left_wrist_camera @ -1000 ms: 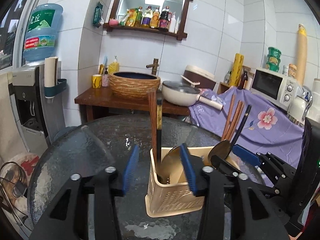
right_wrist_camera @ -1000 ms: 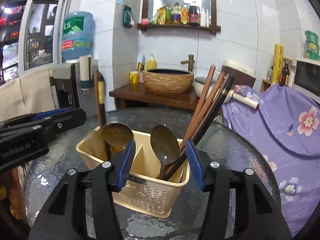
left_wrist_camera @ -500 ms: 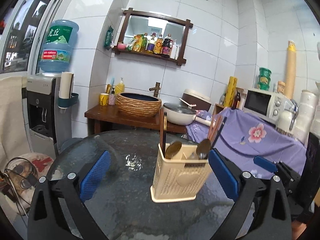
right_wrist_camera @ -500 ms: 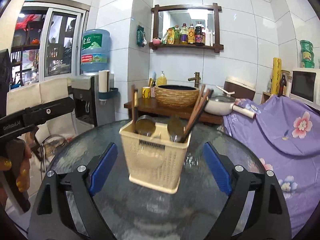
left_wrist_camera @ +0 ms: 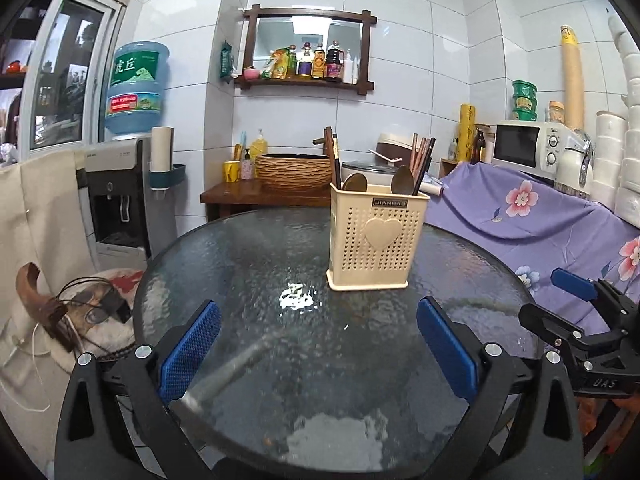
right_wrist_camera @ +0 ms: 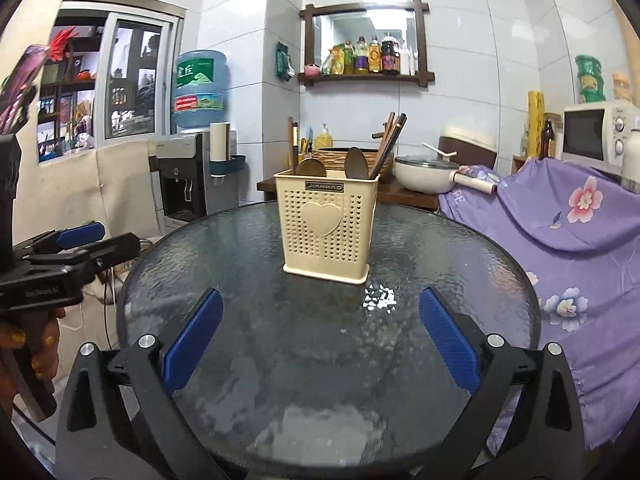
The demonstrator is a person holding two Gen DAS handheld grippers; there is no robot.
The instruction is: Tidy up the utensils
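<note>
Utensils [left_wrist_camera: 404, 178], spoons and chopsticks, stand in the cream caddy [left_wrist_camera: 376, 236] near the middle of the glass worktop [left_wrist_camera: 248, 264]. We find the left hand-held gripper [left_wrist_camera: 318, 354] and right hand-held gripper [right_wrist_camera: 320, 342] spread wide, empty, well apart from it. We judge a careless re-approach could tip the tall caddy. Compartment dividers and utensil handles are hidden.

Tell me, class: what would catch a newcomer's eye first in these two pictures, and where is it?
First, the cream utensil holder with a heart on its front, standing upright near the middle of the round glass table, with spoons and chopsticks sticking out of its top. Next, the blue-padded left gripper and right gripper, both wide open and empty over the table's near edge.
</note>
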